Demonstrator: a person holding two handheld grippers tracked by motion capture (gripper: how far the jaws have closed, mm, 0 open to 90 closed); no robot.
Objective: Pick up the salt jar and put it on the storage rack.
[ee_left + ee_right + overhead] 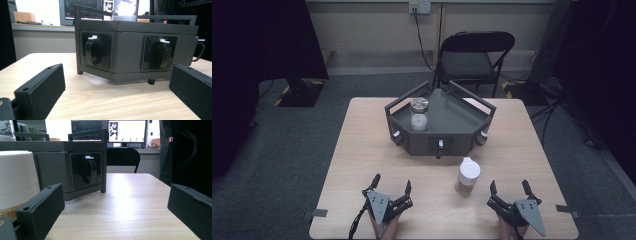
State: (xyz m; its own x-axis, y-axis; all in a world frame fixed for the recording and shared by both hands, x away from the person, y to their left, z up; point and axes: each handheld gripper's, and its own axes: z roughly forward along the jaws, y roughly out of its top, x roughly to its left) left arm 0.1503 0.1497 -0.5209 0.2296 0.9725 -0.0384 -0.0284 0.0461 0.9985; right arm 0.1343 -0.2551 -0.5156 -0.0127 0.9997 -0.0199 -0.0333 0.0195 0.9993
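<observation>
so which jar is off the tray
The white-lidded jar with brownish contents, standing on the table near the right gripper. The other two stand on the tray.

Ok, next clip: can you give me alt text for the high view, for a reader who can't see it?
Two open hand-held grippers, left gripper and right gripper, rest at the near edge of a wooden table, holding nothing. A white-lidded jar stands between them and a dark grey rack that carries two more jars. A black folding chair stands behind the table.
</observation>
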